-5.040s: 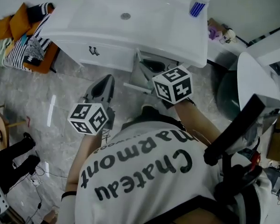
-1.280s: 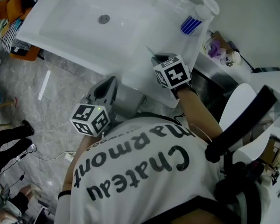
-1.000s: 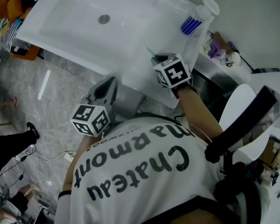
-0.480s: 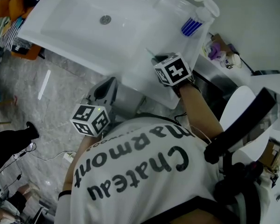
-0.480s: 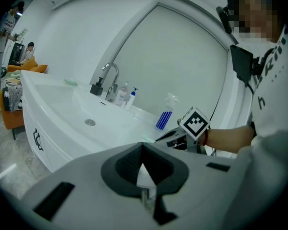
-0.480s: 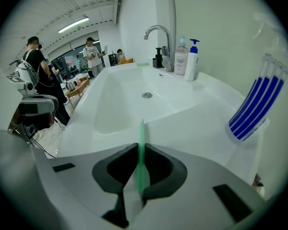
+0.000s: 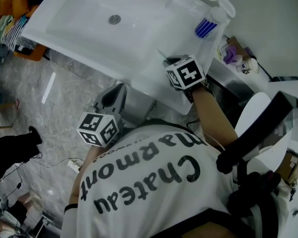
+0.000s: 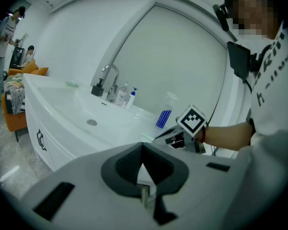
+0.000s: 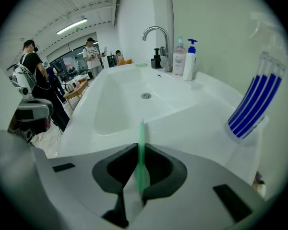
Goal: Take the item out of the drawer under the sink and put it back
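Sink top [image 7: 144, 48] lies under right gripper [image 9: 139, 159], up from drawer, pinching green stick [image 9: 141, 140]; left gripper [image 8: 143, 159], jaws together

I'm looking at a white short-sleeved T-shirt [image 7: 149, 182] with bold black "Chateau Marmont" lettering across the back, and a broad black strap [image 7: 253, 133] over the right shoulder. The smooth grey plastic left gripper [image 7: 114, 90] and matching right gripper [image 7: 164, 61] have dark ribbed pads, and each carries a white cube [image 7: 99, 129] printed with black square markers.
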`<state>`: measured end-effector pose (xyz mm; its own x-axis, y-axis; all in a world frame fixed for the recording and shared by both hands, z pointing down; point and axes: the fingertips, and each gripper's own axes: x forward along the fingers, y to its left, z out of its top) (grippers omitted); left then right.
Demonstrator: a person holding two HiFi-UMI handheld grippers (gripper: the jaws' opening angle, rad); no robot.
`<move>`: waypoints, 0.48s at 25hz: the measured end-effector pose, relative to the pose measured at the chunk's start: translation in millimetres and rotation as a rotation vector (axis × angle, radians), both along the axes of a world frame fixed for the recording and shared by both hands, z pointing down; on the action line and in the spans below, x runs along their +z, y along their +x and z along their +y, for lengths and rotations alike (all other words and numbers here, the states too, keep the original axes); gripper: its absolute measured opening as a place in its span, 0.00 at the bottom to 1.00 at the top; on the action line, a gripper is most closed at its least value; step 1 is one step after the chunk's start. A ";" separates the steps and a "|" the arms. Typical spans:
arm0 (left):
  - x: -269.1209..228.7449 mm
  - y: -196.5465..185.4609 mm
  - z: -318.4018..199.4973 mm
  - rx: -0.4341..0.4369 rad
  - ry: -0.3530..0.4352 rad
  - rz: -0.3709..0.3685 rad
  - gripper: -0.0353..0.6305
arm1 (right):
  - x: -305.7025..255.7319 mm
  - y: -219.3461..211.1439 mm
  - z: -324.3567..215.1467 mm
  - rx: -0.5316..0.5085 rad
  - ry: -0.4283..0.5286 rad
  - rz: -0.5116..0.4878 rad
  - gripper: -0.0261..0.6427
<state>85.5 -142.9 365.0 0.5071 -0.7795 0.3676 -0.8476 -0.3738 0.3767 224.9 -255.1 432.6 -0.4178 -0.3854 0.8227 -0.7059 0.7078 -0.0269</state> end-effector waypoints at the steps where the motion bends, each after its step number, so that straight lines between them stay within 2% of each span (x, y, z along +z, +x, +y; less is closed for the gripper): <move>1: -1.1 -1.4 2.5 -0.005 0.002 -0.003 0.05 | -0.4 0.7 0.1 -0.002 0.003 0.003 0.12; 6: -2.3 -13.5 17.8 -0.027 0.015 -0.056 0.05 | -1.1 0.7 0.2 -0.013 0.030 0.009 0.12; 12: -2.6 -34.2 32.3 -0.072 0.004 -0.034 0.05 | -1.1 -0.5 -1.2 0.004 0.058 0.004 0.12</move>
<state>51.3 -110.6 362.4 0.4370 -0.8150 0.3804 -0.8846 -0.3128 0.3460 224.4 -256.3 431.5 -0.4129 -0.4341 0.8007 -0.7090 0.7050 0.0167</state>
